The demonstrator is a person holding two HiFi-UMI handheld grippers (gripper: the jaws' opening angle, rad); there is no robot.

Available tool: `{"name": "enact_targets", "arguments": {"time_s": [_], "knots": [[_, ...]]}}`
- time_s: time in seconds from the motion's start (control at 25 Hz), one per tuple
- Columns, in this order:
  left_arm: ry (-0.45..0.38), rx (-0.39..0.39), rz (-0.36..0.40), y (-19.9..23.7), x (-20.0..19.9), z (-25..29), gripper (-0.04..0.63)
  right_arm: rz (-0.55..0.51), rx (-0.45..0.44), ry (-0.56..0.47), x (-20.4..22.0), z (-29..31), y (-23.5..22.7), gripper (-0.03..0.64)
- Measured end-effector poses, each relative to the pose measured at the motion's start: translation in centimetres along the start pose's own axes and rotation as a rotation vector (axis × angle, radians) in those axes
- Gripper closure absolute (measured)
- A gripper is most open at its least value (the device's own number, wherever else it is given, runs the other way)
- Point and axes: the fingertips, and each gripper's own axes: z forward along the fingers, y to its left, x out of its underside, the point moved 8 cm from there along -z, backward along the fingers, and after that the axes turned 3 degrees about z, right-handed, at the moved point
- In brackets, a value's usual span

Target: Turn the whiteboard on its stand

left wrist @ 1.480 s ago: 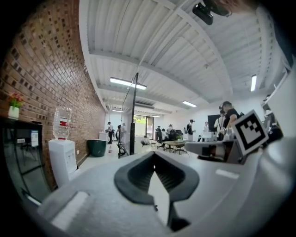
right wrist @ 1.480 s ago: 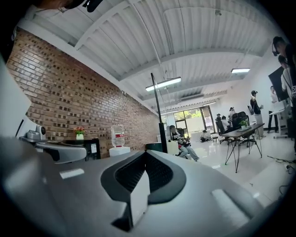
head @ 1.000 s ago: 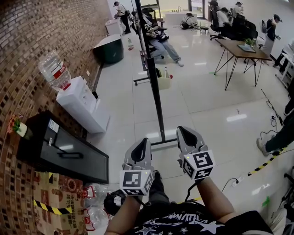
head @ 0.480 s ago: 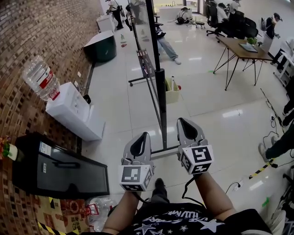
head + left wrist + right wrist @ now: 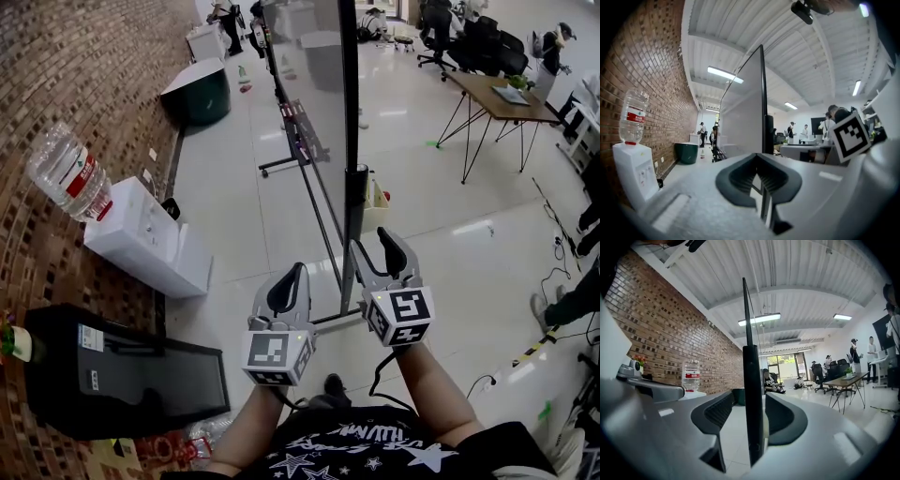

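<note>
Right in front of the person, the whiteboard (image 5: 314, 84) stands on the pale shiny floor (image 5: 431, 216), held up by its black post (image 5: 349, 206). From the head view the board is almost edge on, so it looks tall and thin. The right gripper (image 5: 373, 248) is up at the post, low down near the foot of the stand (image 5: 328, 319). In the right gripper view the post (image 5: 752, 394) goes straight up between the two fingers (image 5: 783, 420). These fingers are open, with a thin gap on each side of the post, so they are around it but not squeezing it. Above them the board (image 5: 746, 310) shows as a thin dark line. The left gripper (image 5: 289, 279) is just to the left of the post and does not touch it. In the left gripper view its fingers (image 5: 736, 180) are closed, tip to tip, and hold nothing. The big grey face of the whiteboard (image 5: 740, 112) rises behind them, with the post (image 5: 768, 133) at its right edge. A brick wall (image 5: 84, 56) runs along the left side of the room. A white water cooler (image 5: 141, 234) with a big bottle (image 5: 64, 176) on top stands against it. A black box (image 5: 122, 380) sits nearer the person, and a dark green bin (image 5: 202, 94) is farther down the wall. A wooden table (image 5: 497, 94) stands well away on the right.
</note>
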Motion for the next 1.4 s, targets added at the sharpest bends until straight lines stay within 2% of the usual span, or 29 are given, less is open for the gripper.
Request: {"name": "enact_targets", "arguments": {"time_s": [0.08, 0.24, 0.4, 0.6, 0.72, 0.8, 1.04, 1.4], "knots": [[0.003, 0.006, -0.001, 1.0, 0.1, 0.7, 0.59, -0.022, 0.024, 0.011, 0.1, 1.5, 0.0, 0.365], [0.007, 0.012, -0.02, 2.8, 0.2, 1.8, 0.589, -0.053, 0.055, 0.067, 0.1, 4.1, 0.0, 0.325], [0.019, 0.029, -0.027, 3.4, 0.4, 3.0, 0.591, -0.046, 0.071, 0.094, 0.4, 5.9, -0.4, 0.313], [-0.007, 0.054, -0.025, 3.4, 0.4, 5.0, 0.59, -0.067, 0.071, 0.052, -0.4, 7.5, -0.5, 0.314], [0.002, 0.052, -0.009, 3.9, 0.1, 5.8, 0.59, -0.1, 0.083, 0.011, -0.9, 8.1, -0.4, 0.345], [0.008, 0.034, -0.031, 4.3, -0.1, 6.3, 0.59, -0.09, 0.082, -0.01, -1.1, 8.5, 0.1, 0.361], [0.033, 0.02, -0.059, 4.7, 0.4, 7.6, 0.59, -0.094, 0.097, -0.033, -1.4, 9.3, 1.4, 0.465], [0.058, 0.016, -0.058, 3.5, 1.1, 7.4, 0.591, -0.079, 0.098, -0.019, -1.4, 9.4, 1.4, 0.477]]}}
